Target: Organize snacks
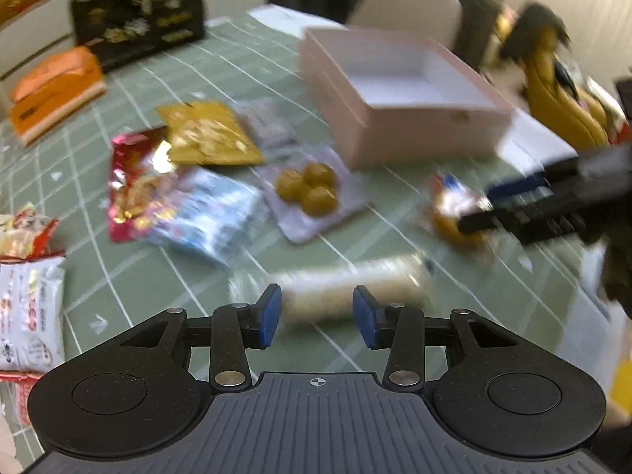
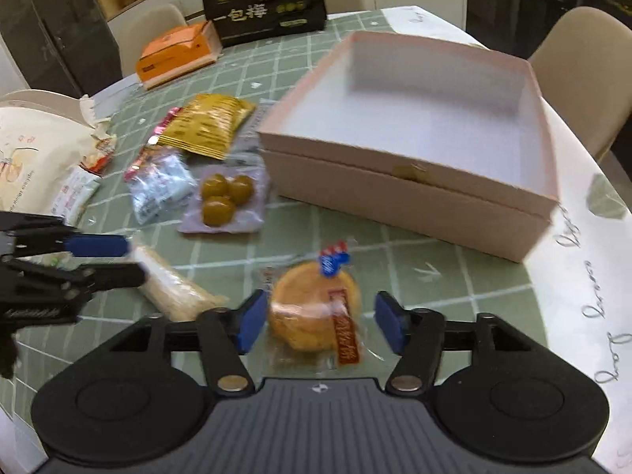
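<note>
An open pink box (image 2: 414, 193) (image 1: 399, 134) stands empty on the green checked tablecloth. My left gripper (image 1: 318, 316) is open, its pads on either side of a pale wrapped rice roll (image 1: 347, 292) (image 2: 173, 288), just above it. My right gripper (image 2: 322, 324) is open around a wrapped round orange cake (image 2: 314, 312) (image 1: 454, 213). In the right wrist view the left gripper (image 2: 106, 260) shows at the left edge. A pack of green-brown balls (image 2: 223, 197) (image 1: 308, 189), a gold packet (image 2: 207, 122) (image 1: 209, 134) and a blue-white packet (image 2: 158, 185) (image 1: 209, 217) lie between.
A black bag (image 2: 264, 0), an orange box (image 2: 177, 53), a red packet (image 1: 134, 185) and white packets (image 1: 27, 308) lie at the left. Bananas (image 1: 561, 98) lie at the right. Beige chairs (image 2: 584, 71) surround the table.
</note>
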A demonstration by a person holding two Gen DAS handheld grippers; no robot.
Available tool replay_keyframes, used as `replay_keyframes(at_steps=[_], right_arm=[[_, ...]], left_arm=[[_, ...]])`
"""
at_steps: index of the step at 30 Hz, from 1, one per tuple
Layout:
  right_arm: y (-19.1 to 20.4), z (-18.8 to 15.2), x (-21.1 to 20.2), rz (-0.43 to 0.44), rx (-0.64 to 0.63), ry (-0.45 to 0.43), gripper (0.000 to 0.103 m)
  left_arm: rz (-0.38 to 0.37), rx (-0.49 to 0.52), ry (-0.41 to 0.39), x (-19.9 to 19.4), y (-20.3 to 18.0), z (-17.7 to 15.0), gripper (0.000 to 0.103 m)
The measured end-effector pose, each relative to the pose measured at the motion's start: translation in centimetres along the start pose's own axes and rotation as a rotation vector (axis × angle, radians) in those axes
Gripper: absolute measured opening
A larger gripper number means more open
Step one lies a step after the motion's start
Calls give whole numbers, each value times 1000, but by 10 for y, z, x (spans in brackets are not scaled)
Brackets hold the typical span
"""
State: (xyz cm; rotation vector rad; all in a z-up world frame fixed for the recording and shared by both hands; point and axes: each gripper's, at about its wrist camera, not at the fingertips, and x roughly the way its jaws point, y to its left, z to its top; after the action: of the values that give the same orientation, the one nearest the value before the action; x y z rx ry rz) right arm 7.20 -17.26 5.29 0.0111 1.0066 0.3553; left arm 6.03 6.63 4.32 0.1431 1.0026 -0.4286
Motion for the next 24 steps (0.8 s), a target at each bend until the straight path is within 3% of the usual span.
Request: replay_keyframes(at_steps=[3, 5, 8, 12, 13, 15, 17, 19, 22, 24], right_arm=[[-7, -7, 5, 3, 32, -13, 67], [-4, -11, 9, -7, 31, -26, 69], [10, -15, 13, -40, -39, -49, 70], [24, -13, 18, -47, -97, -57, 72], [26, -12, 20, -43, -100, -61, 73], [31, -12, 22, -52, -100, -70, 77], [35, -12, 24, -65, -100, -71, 78], [38, -11, 25, -76, -106, -66, 79], [42, -11, 26, -96, -142, -43, 79], [45, -12, 25, -105, -165, -34, 79]], left_arm=[[-57, 2, 42, -8, -8, -15, 46], [-40, -96, 4, -19, 1, -27, 46], [104, -414, -106, -44, 44, -45, 45], [388, -852, -187, -74, 113, -77, 45], [422, -932, -183, -75, 126, -84, 45], [418, -1022, -173, -70, 143, -93, 45], [444, -988, -149, -60, 144, -91, 45], [458, -893, -132, -47, 136, -87, 47], [420, -671, -116, -34, 110, -74, 48], [347, -491, -106, -26, 85, -67, 48]])
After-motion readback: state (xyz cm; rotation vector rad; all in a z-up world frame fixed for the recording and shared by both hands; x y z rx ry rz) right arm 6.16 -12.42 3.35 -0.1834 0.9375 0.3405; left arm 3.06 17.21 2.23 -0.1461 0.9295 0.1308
